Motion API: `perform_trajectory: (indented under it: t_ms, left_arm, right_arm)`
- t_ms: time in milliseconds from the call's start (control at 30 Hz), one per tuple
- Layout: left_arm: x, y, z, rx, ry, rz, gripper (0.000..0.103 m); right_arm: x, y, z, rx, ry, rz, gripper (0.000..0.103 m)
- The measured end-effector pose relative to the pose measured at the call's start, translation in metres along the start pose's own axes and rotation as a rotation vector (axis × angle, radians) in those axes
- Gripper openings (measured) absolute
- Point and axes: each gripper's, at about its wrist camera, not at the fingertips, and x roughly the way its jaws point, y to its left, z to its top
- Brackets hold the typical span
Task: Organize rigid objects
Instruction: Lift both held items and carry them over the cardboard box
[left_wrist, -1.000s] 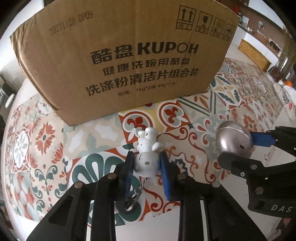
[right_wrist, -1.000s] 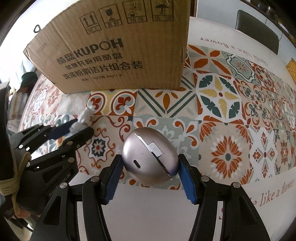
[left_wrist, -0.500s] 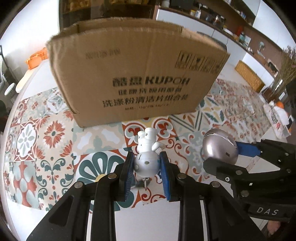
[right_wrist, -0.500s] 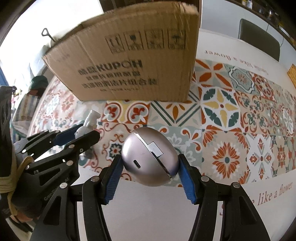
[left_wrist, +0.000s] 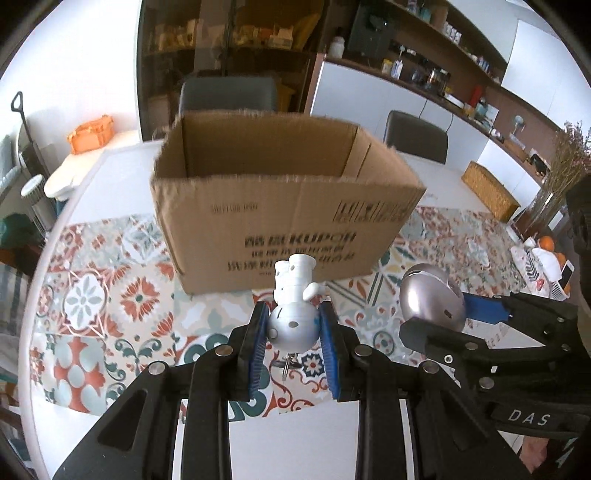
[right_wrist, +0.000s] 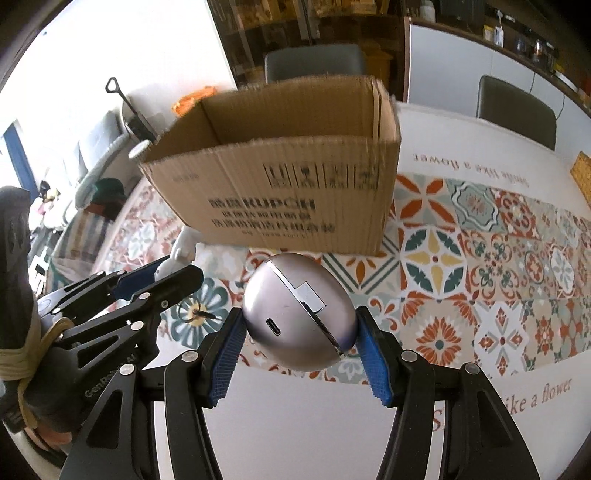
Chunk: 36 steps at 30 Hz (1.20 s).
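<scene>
My left gripper (left_wrist: 293, 328) is shut on a small white and silver figurine keychain (left_wrist: 293, 317), held in the air with its key ring dangling below. To its right, my right gripper (right_wrist: 300, 334) is shut on a silver egg-shaped device (right_wrist: 297, 312) with a small port on its side. The egg (left_wrist: 432, 297) also shows in the left wrist view, and the left gripper (right_wrist: 162, 275) with the figurine (right_wrist: 183, 245) shows in the right wrist view. An open cardboard box (left_wrist: 284, 218) stands just beyond both, its inside visible and bare as far as I can see.
The table carries a patterned tile cloth (right_wrist: 480, 266) with a white border. Chairs (left_wrist: 227, 92) stand behind the box. A woven basket (left_wrist: 491, 192) sits at the right far edge, an orange crate (left_wrist: 90, 133) at the left on a side table.
Both grippers have risen with their objects. The box has dropped lower in both views, and its open top now shows.
</scene>
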Motion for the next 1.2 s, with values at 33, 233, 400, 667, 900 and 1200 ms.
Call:
perform_trajectory:
  t_ms: [33, 233, 400, 667, 900, 1200]
  left_arm:
    - [-0.004, 0.0, 0.002, 0.0, -0.008, 0.001, 0.028]
    - [-0.026, -0.001, 0.016, -0.003, -0.057, -0.013, 0.028]
    - [-0.046, -0.006, 0.032, 0.011, -0.118, -0.008, 0.028]
    - [-0.07, -0.01, 0.057, 0.039, -0.206, 0.013, 0.028]
    - [-0.087, -0.012, 0.082, 0.062, -0.278, 0.028, 0.028]
    - [-0.096, -0.012, 0.115, 0.088, -0.329, 0.045, 0.028]
  right_arm:
    - [-0.005, 0.0, 0.001, 0.0, -0.011, 0.003, 0.059]
    - [-0.029, 0.005, 0.011, -0.003, -0.075, 0.022, 0.059]
    - [-0.05, 0.011, 0.022, -0.017, -0.144, 0.033, 0.059]
    - [-0.073, 0.02, 0.041, -0.04, -0.234, 0.044, 0.059]
    - [-0.088, 0.025, 0.057, -0.06, -0.311, 0.043, 0.059]
    - [-0.098, 0.027, 0.086, -0.073, -0.375, 0.043, 0.059]
